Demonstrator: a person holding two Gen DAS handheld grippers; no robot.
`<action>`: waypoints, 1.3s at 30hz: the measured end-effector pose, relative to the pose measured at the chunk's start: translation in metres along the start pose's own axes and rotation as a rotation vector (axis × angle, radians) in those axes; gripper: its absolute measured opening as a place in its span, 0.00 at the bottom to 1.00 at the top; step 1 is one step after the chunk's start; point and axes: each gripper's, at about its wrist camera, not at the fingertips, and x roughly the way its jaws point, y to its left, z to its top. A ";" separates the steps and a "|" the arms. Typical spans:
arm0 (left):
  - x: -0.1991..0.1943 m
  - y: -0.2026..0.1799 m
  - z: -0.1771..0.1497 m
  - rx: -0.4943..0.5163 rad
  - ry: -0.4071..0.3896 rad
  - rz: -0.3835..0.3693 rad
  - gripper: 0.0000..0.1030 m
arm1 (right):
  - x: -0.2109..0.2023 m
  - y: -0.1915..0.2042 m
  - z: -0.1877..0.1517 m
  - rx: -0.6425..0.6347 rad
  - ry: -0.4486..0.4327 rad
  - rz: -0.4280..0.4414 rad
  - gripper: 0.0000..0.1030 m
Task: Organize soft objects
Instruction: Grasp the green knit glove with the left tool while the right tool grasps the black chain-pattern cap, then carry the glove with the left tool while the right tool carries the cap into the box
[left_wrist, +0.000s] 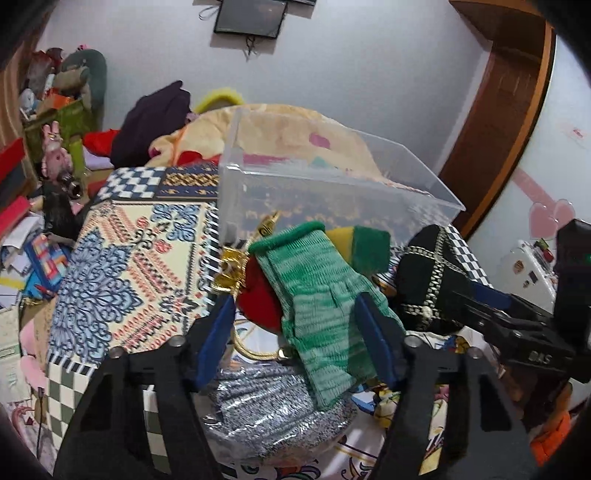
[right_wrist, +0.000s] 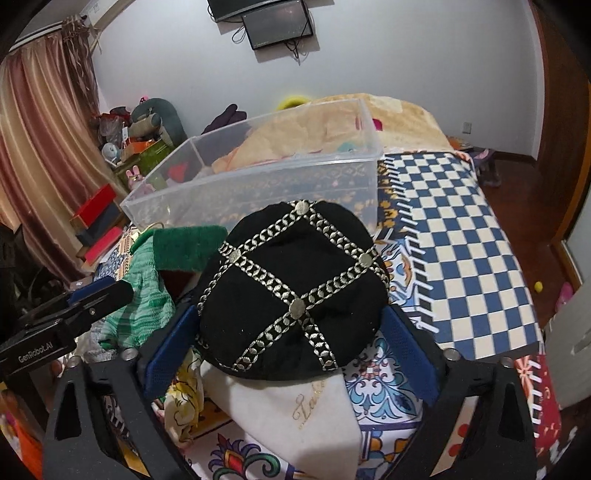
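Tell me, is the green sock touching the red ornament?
Touching. The left wrist view shows the green sock draped right over the red ornament, covering its right side.

My right tongs (right_wrist: 291, 354) straddle the black cap (right_wrist: 295, 288), blue pads (right_wrist: 410, 354) flanking its brim, contact unclear. Cap lies on white cloth (right_wrist: 295, 417). Clear bin (right_wrist: 255, 184) behind it; green knit glove (right_wrist: 147, 295) to its left.

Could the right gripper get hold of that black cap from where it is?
Probably yes. The right gripper already has its blue pads on either side of the black cap, and nothing lies between them; the cap sits on top of the pile.
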 end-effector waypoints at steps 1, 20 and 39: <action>0.001 0.000 0.000 -0.002 0.006 -0.007 0.52 | 0.000 0.000 0.000 0.000 0.005 0.006 0.88; -0.026 -0.016 0.004 0.061 -0.054 -0.032 0.13 | -0.023 -0.012 0.006 -0.015 -0.061 -0.009 0.24; -0.079 -0.030 0.061 0.112 -0.302 0.011 0.13 | -0.080 -0.001 0.046 -0.063 -0.298 -0.014 0.22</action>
